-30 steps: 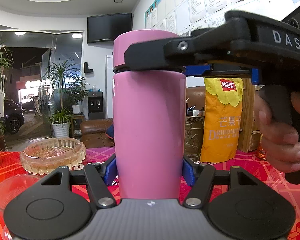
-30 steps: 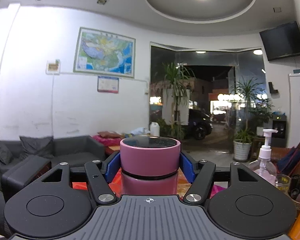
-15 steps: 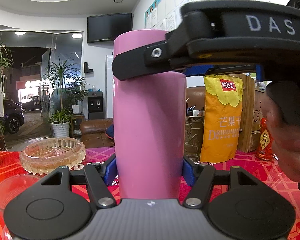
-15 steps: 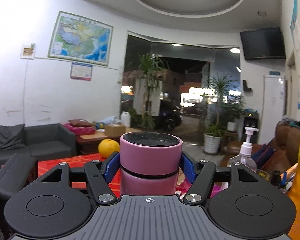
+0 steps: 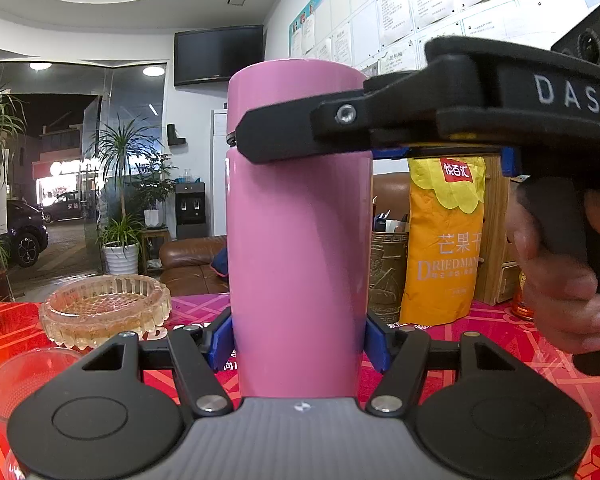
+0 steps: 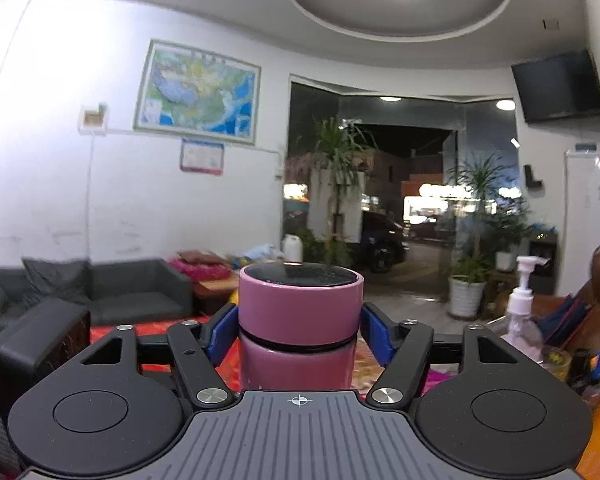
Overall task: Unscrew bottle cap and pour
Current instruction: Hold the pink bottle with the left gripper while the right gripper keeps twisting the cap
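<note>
**Q:** Red-patterned table (image 5: 480,332), office lobby at night: who holds what, nearest first?

**A:** Left hand-held gripper (image 5: 299,338) is clamped on the lower body of the pink bottle (image 5: 300,248), which stands upright on the table, long axis vertical. Right hand-held gripper (image 6: 299,334) comes in from the right at the top, its blue pads pinching the pink cap (image 6: 299,298) just above the dark seam. The cap sits level between those pads, so the coming twist turns about the bottle's upright axis.

**Q:** Any writing?

**A:** "DAS" shows on the right tool. Behind stands an orange snack bag (image 5: 444,240) reading "DRIED MAN…", with Chinese characters. Farther left: a glass ashtray (image 5: 105,308), then a wall television (image 5: 219,54).
</note>
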